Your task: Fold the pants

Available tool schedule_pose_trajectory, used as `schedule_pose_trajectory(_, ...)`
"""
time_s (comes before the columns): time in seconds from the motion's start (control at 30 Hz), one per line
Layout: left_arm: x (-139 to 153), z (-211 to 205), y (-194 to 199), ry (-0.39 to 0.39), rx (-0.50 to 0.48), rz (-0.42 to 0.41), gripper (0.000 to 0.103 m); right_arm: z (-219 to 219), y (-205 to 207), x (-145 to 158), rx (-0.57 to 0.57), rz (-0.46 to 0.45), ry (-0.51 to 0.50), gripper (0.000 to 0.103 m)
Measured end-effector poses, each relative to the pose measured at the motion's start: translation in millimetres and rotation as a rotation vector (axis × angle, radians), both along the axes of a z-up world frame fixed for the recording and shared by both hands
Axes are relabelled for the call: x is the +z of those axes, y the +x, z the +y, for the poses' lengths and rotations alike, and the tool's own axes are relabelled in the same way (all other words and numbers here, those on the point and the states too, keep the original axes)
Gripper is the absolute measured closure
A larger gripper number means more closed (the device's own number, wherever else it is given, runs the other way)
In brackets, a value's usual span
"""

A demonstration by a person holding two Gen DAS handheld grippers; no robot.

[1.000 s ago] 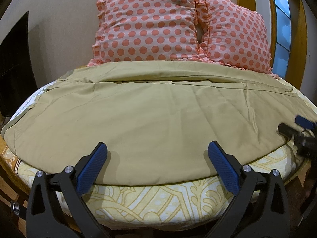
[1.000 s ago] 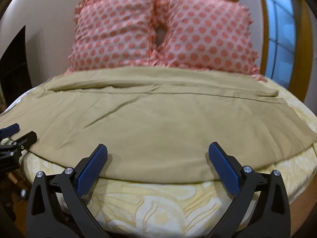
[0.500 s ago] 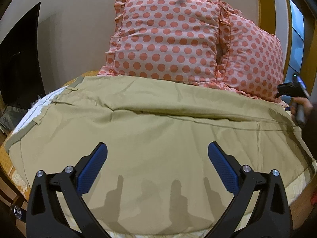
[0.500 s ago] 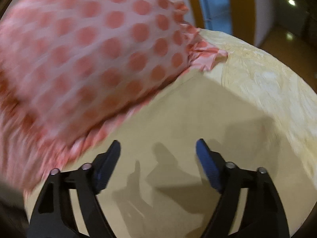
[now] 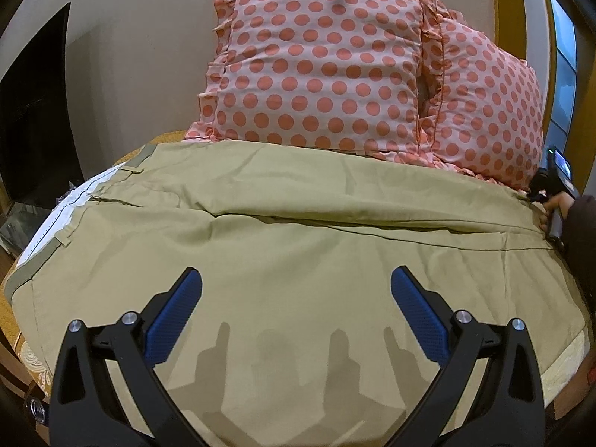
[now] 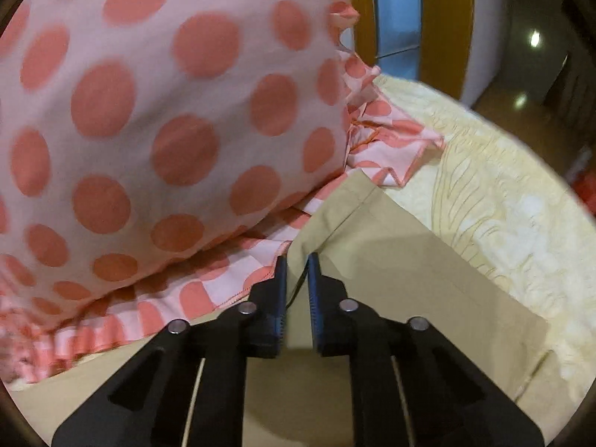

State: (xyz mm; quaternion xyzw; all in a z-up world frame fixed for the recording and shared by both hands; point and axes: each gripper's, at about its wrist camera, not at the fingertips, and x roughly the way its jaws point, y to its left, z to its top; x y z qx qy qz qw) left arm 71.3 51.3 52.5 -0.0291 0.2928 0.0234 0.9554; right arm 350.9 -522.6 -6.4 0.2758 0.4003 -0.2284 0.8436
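Khaki pants (image 5: 298, 246) lie spread sideways across the bed, waistband (image 5: 56, 238) at the left, leg hems at the right. My left gripper (image 5: 296, 298) is open and empty, hovering above the near leg. My right gripper (image 6: 297, 264) is shut on the far leg's hem (image 6: 335, 223) beside the pillow. The right gripper also shows at the right edge of the left wrist view (image 5: 551, 193), held by a hand.
Two pink pillows with orange polka dots (image 5: 320, 67) (image 6: 149, 104) lean against the wall behind the pants. The cream patterned bedsheet (image 6: 491, 186) shows past the hem. A dark panel (image 5: 33, 111) stands at the left and a window frame (image 6: 432, 18) at the right.
My right gripper moved to the far leg hem by the pillow and shut on it. My left gripper moved forward over the pants and stayed open.
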Motion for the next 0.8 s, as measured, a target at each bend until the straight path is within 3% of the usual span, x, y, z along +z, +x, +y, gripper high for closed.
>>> schedule_pose_trajectory(0.07,4,3,-4,-0.005,0.009,-0.008,0.002,-16,-28,7,0.0,-0.153,0.129,0.098)
schedule_pose_trajectory(0.17,12,10,-13,-0.022,0.021,-0.042,0.002,-24,-83,24,0.05,-0.339,0.205,0.098)
schedule_pose_trajectory(0.2,16,15,-17,-0.027,0.033,-0.06,0.002,-26,-119,29,0.071,-0.419,0.252,0.098)
schedule_pose_trajectory(0.27,21,22,-21,-0.033,0.044,-0.079,0.002,-20,-158,37,0.082,-0.488,0.315,0.099)
schedule_pose_trajectory(0.37,30,32,-17,-0.043,0.051,-0.089,0.002,3,-213,41,0.051,-0.463,0.357,0.099)
schedule_pose_trajectory(0.53,50,57,14,-0.111,0.048,-0.1,0.002,18,-263,9,-0.006,-0.341,0.493,0.096)
schedule_pose_trajectory(0.6,54,66,32,-0.128,0.049,-0.072,0.002,20,-271,6,-0.024,-0.33,0.529,0.082)
schedule_pose_trajectory(0.63,54,70,41,-0.133,0.057,-0.053,0.002,23,-283,8,-0.026,-0.335,0.525,0.065)
schedule_pose_trajectory(0.67,54,78,54,-0.149,0.069,-0.028,0.002,24,-280,10,-0.026,-0.344,0.509,0.058)
schedule_pose_trajectory(0.73,53,90,73,-0.204,0.08,0.005,0.002,27,-277,12,-0.032,-0.34,0.488,0.055)
schedule_pose_trajectory(0.8,50,103,97,-0.272,0.088,0.037,0.002,28,-268,11,-0.021,-0.333,0.437,0.059)
